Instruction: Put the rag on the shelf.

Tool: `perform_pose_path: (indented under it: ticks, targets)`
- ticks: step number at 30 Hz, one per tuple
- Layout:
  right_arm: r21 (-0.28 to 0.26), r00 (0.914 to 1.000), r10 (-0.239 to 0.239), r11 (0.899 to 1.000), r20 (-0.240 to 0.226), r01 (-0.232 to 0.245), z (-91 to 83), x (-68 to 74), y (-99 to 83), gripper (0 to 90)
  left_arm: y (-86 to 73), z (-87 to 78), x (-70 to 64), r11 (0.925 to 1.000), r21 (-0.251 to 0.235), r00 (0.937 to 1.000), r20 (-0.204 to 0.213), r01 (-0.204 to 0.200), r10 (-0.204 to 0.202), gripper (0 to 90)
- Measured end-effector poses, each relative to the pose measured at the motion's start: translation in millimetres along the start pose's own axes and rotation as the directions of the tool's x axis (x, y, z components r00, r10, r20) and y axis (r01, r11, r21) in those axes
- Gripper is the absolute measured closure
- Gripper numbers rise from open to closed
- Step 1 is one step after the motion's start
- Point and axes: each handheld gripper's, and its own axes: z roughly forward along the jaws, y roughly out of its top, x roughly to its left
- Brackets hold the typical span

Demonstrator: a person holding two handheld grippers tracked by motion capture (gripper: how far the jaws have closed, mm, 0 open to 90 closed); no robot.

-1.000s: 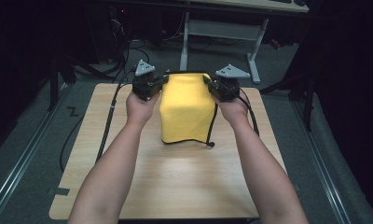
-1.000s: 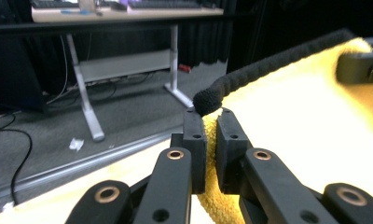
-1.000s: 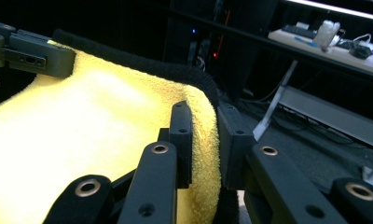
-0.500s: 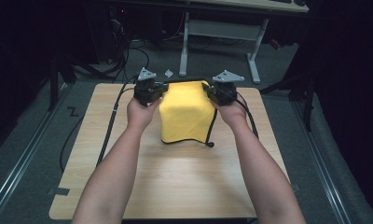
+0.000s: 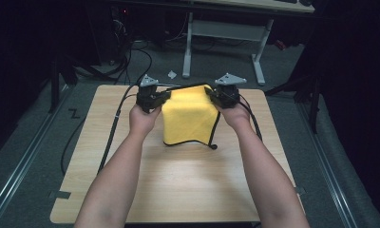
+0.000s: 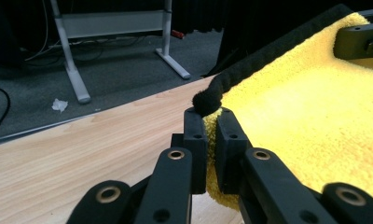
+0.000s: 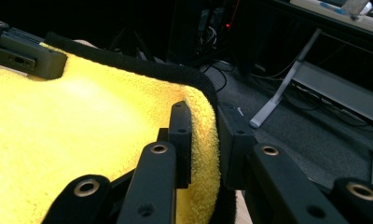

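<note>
Right now the yellow towel (image 5: pixel 188 116) hangs over the far middle of the wooden table (image 5: pixel 178 190), held up by its two top corners, one gripper on each. On the left side, the left gripper (image 5: pixel 160 97) has its jaws pressed together on the near top corner; from the left gripper view the black jaws pinch the yellow cloth (image 6: pixel 306 121) just below its black edging (image 6: pixel 268 56), with the tabletop (image 6: pixel 82 154) running away to the left. Over on the right, the right gripper (image 5: pixel 213 95) bites the other top corner, and the right gripper view shows yellow fabric (image 7: pixel 82 140) squeezed between its two jaws, the dark border (image 7: pixel 142 65) curving over the top. Between the two, the top edge is stretched fairly taut and the towel drapes downward, its lower hem (image 5: pixel 188 141) at the table surface. Both hands grip their tools from behind, forearms reaching in from the near side. A black cable (image 5: pixel 113 128) trails off the left tool across the table.
</note>
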Motion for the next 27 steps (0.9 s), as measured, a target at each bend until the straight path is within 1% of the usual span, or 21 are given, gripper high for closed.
perform_pose_path:
  ticks: [5,8,9,11,13,15,16,17,19,20,21,22,23,24,27]
  targets:
    - [0.021,0.9999,-0.002,1.000,-0.016,0.003,2.4,-2.6,-3.3,78.1,-6.1,2.1,-0.2,0.9999,0.015,0.9999,0.010,0.000,0.000,85.0]
    - [0.032,0.9995,0.010,0.999,-0.030,-0.009,4.7,-4.5,-5.7,78.1,-7.6,3.0,-0.5,0.9997,0.026,1.0000,0.010,-0.002,0.002,85.0]
    - [0.041,0.9988,0.024,0.999,-0.042,-0.022,6.1,-6.2,-8.4,77.8,-8.6,3.6,-0.9,0.9995,0.033,0.9999,0.013,-0.003,0.002,85.0]
    - [0.044,0.9985,0.028,0.999,-0.046,-0.026,6.8,-7.2,-9.8,77.6,-9.1,3.7,-1.3,0.9993,0.036,0.9999,0.012,-0.005,0.004,85.0]
    - [0.056,0.9971,0.047,0.997,-0.060,-0.044,8.7,-8.6,-14.7,77.5,-11.0,3.9,-1.4,0.9992,0.041,0.9999,0.016,0.002,-0.002,85.0]
    - [0.061,0.9957,0.062,0.997,-0.070,-0.058,10.0,-8.7,-18.5,77.5,-16.6,4.3,-0.6,0.9990,0.043,0.9997,0.020,0.010,-0.010,85.0]
    - [0.061,0.9957,0.062,0.997,-0.070,-0.058,10.0,-8.7,-18.5,77.5,-16.6,4.3,-0.6,0.9990,0.043,0.9997,0.020,0.010,-0.010,85.0]
    - [0.061,0.9938,0.073,0.996,-0.083,-0.068,11.8,-8.9,-21.9,77.5,-21.3,5.1,1.0,0.9986,0.048,0.9993,0.028,0.024,-0.025,85.0]
    - [0.067,0.9910,0.097,0.994,-0.093,-0.091,13.7,-9.0,-24.6,77.4,-23.4,5.5,1.4,0.9984,0.050,0.9992,0.028,0.026,-0.028,85.0]
    - [0.067,0.9910,0.097,0.994,-0.093,-0.091,13.7,-9.0,-24.6,77.4,-25.6,5.8,1.9,0.9983,0.050,0.9991,0.029,0.030,-0.031,85.0]
    - [0.071,0.9874,0.123,0.991,-0.101,-0.116,15.9,-8.5,-28.1,77.4,-29.6,7.0,1.6,0.9976,0.055,0.9984,0.036,0.041,-0.043,85.0]
    - [0.075,0.9859,0.133,0.989,-0.101,-0.126,17.1,-8.8,-30.2,77.3,-31.2,7.5,1.5,0.9975,0.063,0.9988,0.036,0.031,-0.033,85.0]
    - [0.075,0.9859,0.133,0.989,-0.101,-0.126,17.1,-8.8,-30.2,77.3,-31.2,7.5,1.5,0.9975,0.063,0.9988,0.036,0.031,-0.033,85.0]
    - [0.096,0.9847,0.143,0.986,-0.100,-0.133,19.8,-8.6,-33.8,76.9,-32.8,8.0,1.0,0.9972,0.069,0.9989,0.035,0.028,-0.030,85.0]
    - [0.100,0.9838,0.148,0.985,-0.100,-0.139,21.3,-8.2,-37.2,76.2,-37.0,8.6,0.2,0.9966,0.076,0.9986,0.041,0.031,-0.034,85.0]
